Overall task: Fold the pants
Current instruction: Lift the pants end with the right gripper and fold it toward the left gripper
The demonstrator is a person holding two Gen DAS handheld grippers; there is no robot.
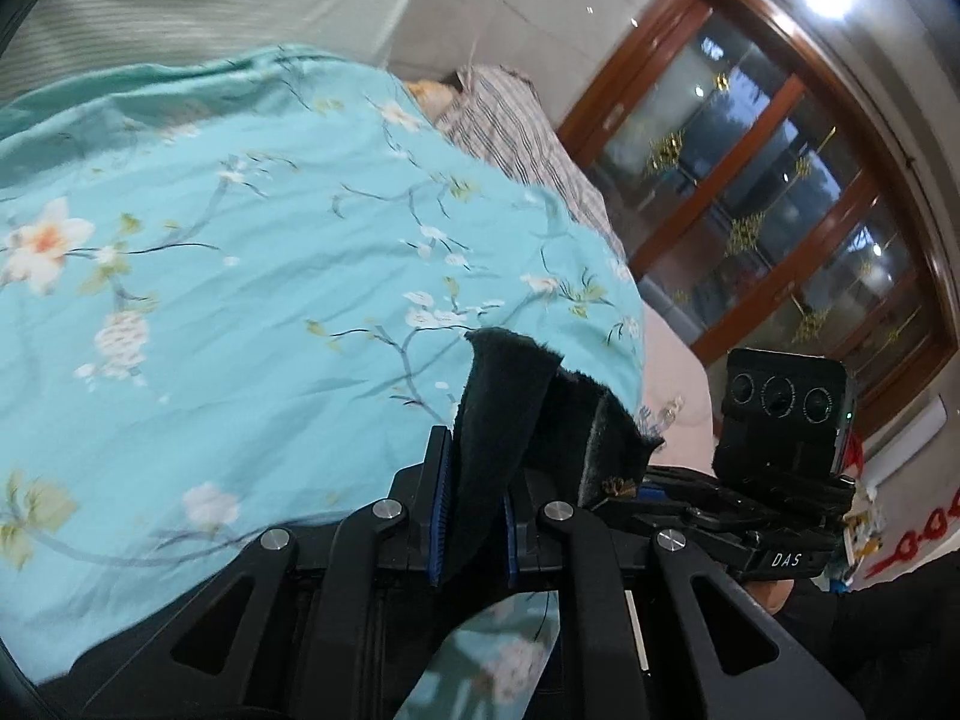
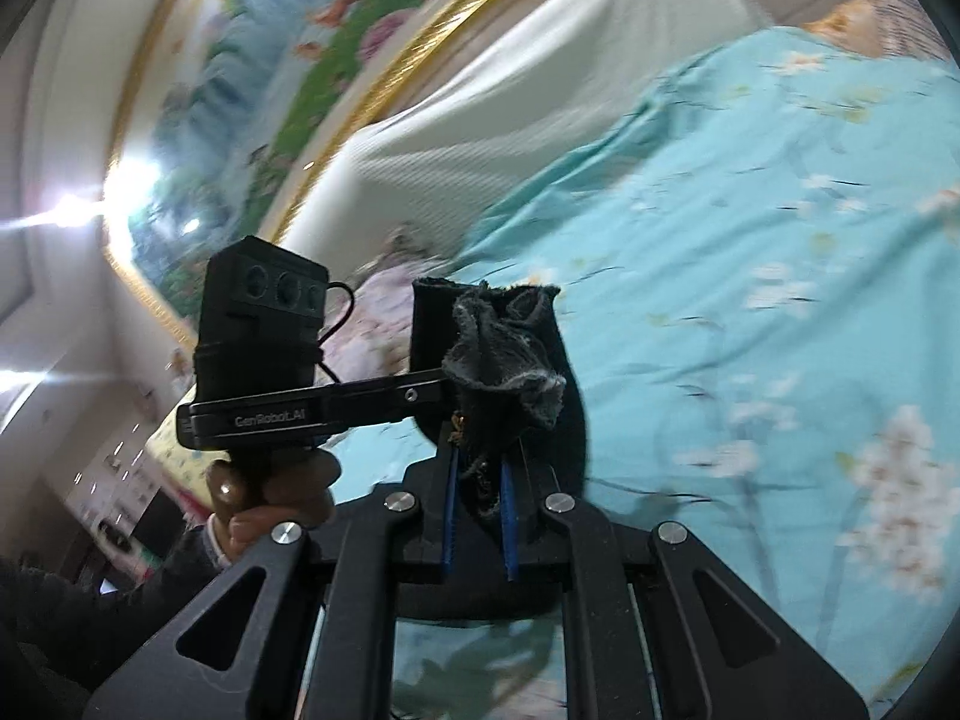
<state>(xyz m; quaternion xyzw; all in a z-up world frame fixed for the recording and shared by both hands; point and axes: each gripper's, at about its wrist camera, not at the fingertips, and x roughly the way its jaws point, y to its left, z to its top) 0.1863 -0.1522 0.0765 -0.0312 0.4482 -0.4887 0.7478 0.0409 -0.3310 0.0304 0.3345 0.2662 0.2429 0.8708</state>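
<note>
The pants are dark, fuzzy fabric. In the left wrist view my left gripper (image 1: 474, 516) is shut on a fold of the pants (image 1: 504, 408), which sticks up between the blue pads, lifted above the bed. My right gripper shows just to the right of it, also on the cloth (image 1: 624, 450). In the right wrist view my right gripper (image 2: 480, 510) is shut on a bunched, frayed edge of the pants (image 2: 504, 354). My left gripper's camera block (image 2: 258, 312) and the hand holding it are close on the left. The rest of the pants hangs out of sight below.
A turquoise floral bedspread (image 1: 240, 276) covers the bed under both grippers. A white headboard cushion (image 2: 510, 108) stands behind it. A striped pillow (image 1: 516, 138) lies at the far end. Wooden glass doors (image 1: 768, 210) stand at the right, and a gold-framed picture (image 2: 288, 60) hangs on the wall.
</note>
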